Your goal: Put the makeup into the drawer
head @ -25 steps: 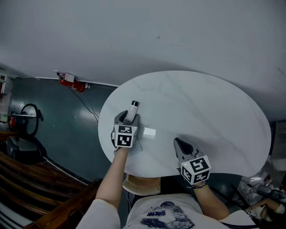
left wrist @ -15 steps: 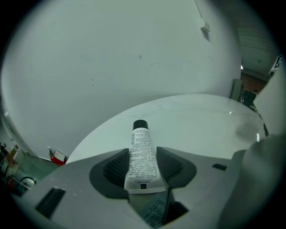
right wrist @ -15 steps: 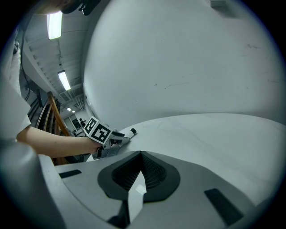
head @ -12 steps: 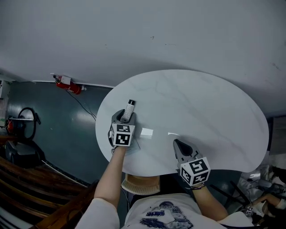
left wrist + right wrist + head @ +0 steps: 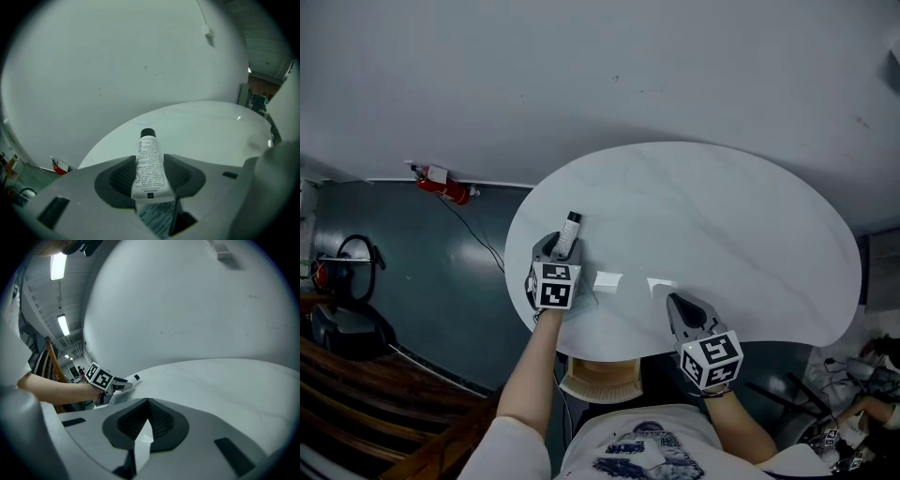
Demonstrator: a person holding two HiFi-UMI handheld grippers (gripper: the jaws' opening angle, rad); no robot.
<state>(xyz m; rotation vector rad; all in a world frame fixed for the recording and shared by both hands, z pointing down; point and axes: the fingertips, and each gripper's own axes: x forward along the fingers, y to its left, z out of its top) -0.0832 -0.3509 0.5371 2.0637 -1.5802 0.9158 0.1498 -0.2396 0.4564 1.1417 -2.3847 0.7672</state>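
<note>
White with a black cap, the makeup tube lay lengthwise between the jaws of the left gripper. Its cap pointed away toward the wall, over the left part of the pale oval table. Those jaws had just been closing on it, and both ribbed pads lay against its sides — a hold kept apart only by the tube's own width. Compared with a second before, tube and gripper kept almost the same spot near the table's left rim. The right gripper hung at the table's near edge, its jaws pressed fully together as they had been. A narrow white slip showed at their seam — whether they pinched it could not be told.
</note>
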